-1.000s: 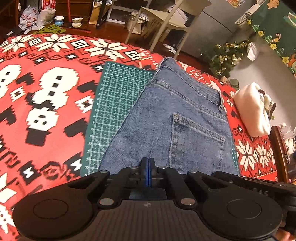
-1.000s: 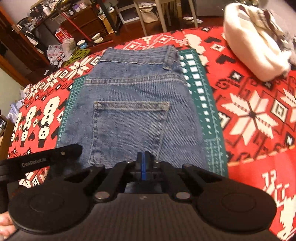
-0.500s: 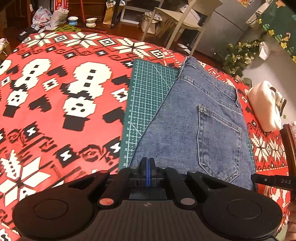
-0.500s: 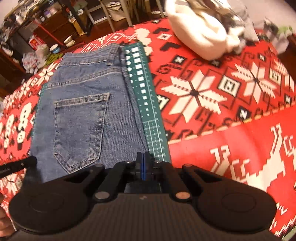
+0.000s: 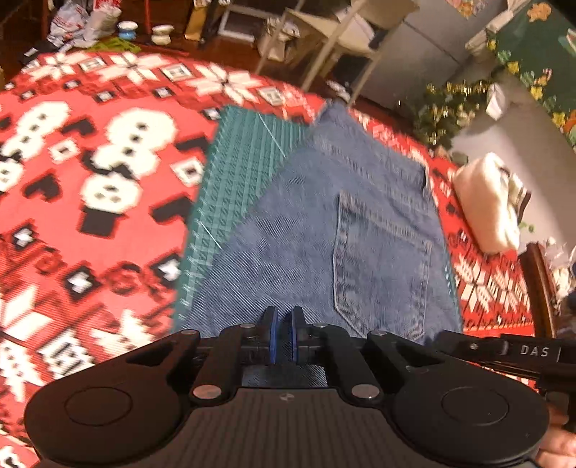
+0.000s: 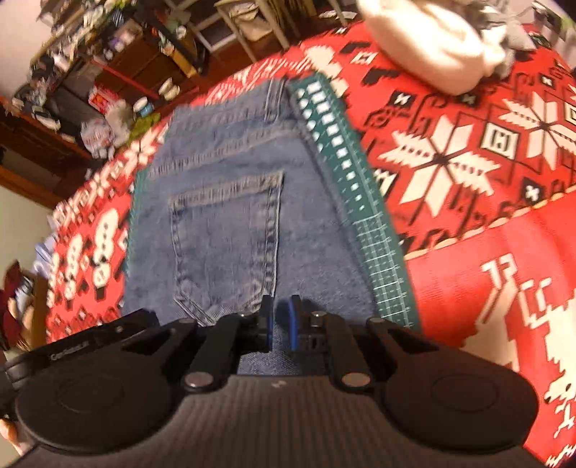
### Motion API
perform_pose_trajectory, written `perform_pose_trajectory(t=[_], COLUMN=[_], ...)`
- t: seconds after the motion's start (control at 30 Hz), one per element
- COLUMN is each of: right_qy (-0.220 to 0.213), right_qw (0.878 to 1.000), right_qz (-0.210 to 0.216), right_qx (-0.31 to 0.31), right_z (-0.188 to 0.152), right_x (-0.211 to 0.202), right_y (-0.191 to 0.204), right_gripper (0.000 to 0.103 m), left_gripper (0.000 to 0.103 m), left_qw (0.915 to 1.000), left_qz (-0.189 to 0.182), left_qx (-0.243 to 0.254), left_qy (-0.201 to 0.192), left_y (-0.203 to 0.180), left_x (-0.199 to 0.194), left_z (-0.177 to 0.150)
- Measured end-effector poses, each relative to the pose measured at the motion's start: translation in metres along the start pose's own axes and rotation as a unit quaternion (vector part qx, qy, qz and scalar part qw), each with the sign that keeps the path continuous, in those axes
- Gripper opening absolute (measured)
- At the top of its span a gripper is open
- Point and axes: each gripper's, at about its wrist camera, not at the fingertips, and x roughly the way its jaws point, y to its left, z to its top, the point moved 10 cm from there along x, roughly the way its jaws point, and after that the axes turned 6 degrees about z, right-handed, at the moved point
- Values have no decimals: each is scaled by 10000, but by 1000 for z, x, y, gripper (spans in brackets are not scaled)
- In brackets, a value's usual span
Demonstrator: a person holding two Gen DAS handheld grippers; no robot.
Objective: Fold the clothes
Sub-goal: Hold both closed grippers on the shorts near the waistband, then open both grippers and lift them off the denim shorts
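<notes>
Folded blue jeans (image 5: 324, 223) (image 6: 223, 223) lie back pocket up on a green cutting mat (image 5: 237, 172) (image 6: 363, 201). My left gripper (image 5: 283, 324) hovers over the near edge of the jeans, left of the pocket. Its jaws are opening: a narrow gap shows between the blue pads, with denim behind it and nothing pinched. My right gripper (image 6: 278, 316) is over the near edge at the pocket's lower right corner. Its jaws are opening too, slightly wider, and nothing is pressed between the pads. Part of each gripper's body shows in the other's view.
A red patterned tablecloth (image 5: 90, 180) (image 6: 486, 252) covers the table. A bundle of white cloth (image 5: 486, 201) (image 6: 432, 46) lies beyond the mat on the right. Chairs (image 5: 342, 32) and cluttered shelves (image 6: 108, 72) stand past the far edge. The table's wooden rim (image 5: 536, 280) shows at right.
Both pairs of blue pads, pressed together before, now stand slightly apart. The right wrist view has rolled and shifted, bringing the jeans back toward its middle.
</notes>
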Motion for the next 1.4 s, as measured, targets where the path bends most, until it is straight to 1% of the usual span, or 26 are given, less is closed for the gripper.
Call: perform_pose_trajectory(t=[0.03, 0.1, 0.2, 0.27, 0.33, 0.4, 0.43, 0.5, 0.53, 0.6, 0.7, 0.77, 0.87, 0.93, 1.0, 1.07, 1.1, 1.13, 1.23, 1.4], right_qy=[50, 54, 21, 44, 14, -74, -116, -163, -190, -247, -312, -256, -79, 4, 80, 138, 166, 194, 208, 265], right_qw=[9999, 9995, 9992, 9996, 9996, 9989, 9984, 9980, 9985, 9987, 9988, 9986, 9988, 9989, 9987, 9987, 9986, 9986, 9985, 9991], right_qz=[-109, -266, -393, -272, -190, -422, -529, -582, -444, -167, 215, 409, 473, 381, 240, 70, 4, -63, -238, -264], right_qx=[-61, -177, -110, 56, 217, 173, 155, 179, 266, 425, 300, 193, -59, -278, -452, -492, -493, -494, -441, -215], right_z=[-3, -7, -10, -12, -15, -15, -15, -15, -14, -14, -14, -15, -21, -25, -28, -31, -32, -33, -36, -38], right_x=[3, 5, -3, -6, -12, -20, -24, -31, -35, -43, -45, -38, -22, -13, -5, 0, 1, 2, -2, -10], right_y=[0, -4, -15, -22, -28, -34, -38, -43, -42, -40, -19, -4, 16, 26, 31, 26, 23, 21, 11, -3], right_gripper=[9, 1, 0, 0, 0, 0, 3, 6, 9, 9, 9, 9, 9, 9, 9, 9, 4, 2, 2, 2], left_gripper=[6, 4, 3, 3, 3, 3, 3, 6, 6, 6, 6, 6, 6, 6, 6, 4, 4, 4, 4, 4], left_qw=[10000, 9996, 9993, 9990, 9992, 9992, 9993, 9996, 9994, 9983, 9956, 9952, 9939, 9939, 9947, 9944, 9937, 9932, 9934, 9950], left_qz=[67, 191, 324, 393, 392, 397, 346, 74, -104, -484, -906, -963, -1046, -983, -788, -569, -492, -459, -396, -319], left_qx=[68, 179, 208, 192, 59, -54, -119, -273, -318, -306, -97, 76, 335, 494, 655, 894, 1003, 1073, 1080, 940], left_qy=[-17, -38, 0, 24, 43, 40, 41, 23, -33, -144, -216, -147, -43, 27, 113, 63, 24, 5, 12, 134], left_y=[0, 0, 9, 16, 24, 31, 33, 32, 29, 17, -7, -22, -44, -53, -57, -58, -58, -59, -53, -42], left_x=[0, 0, -4, -7, -12, -17, -19, -25, -29, -38, -42, -35, -24, -15, -5, -2, -2, -3, -6, -9], left_z=[-1, -4, -8, -12, -16, -19, -20, -20, -19, -18, -21, -25, -32, -35, -41, -45, -47, -48, -52, -53])
